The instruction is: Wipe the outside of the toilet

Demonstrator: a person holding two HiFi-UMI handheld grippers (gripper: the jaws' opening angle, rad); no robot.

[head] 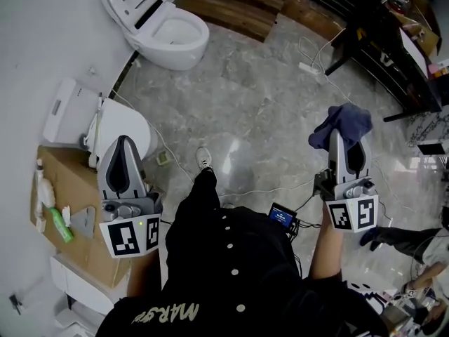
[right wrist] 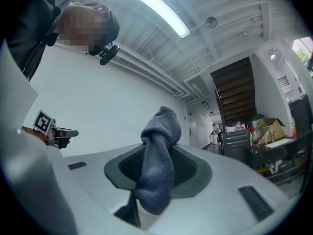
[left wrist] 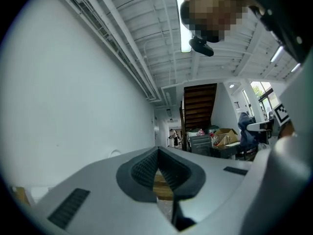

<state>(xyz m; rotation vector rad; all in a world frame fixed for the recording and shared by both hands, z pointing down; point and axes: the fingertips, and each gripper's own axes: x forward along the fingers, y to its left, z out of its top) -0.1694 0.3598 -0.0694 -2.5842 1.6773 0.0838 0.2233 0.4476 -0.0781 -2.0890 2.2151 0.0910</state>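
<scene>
Dark clothing with pale buttons fills the head view at 6 o'clock, where the person [head: 224, 258] stands on the marble floor [head: 259, 104] with a gripper in each hand.

The toilet [head: 168, 37] sits at 11 o'clock, well apart from both grippers, with its lid up against the white wall. By the look of it wiping has not begun; the step in hand is carrying the cloth over. The next move calls for walking toward 11 o'clock and lowering the cloth onto the outer bowl.

At 3 o'clock, the right gripper [right wrist: 156, 153] is clamped on a blue-grey cloth [right wrist: 159, 175], which bunches above the jaws and hangs below them. At 9 o'clock, the left gripper [left wrist: 157, 155] has its jaws drawn together with nothing between them, touching nothing.
</scene>
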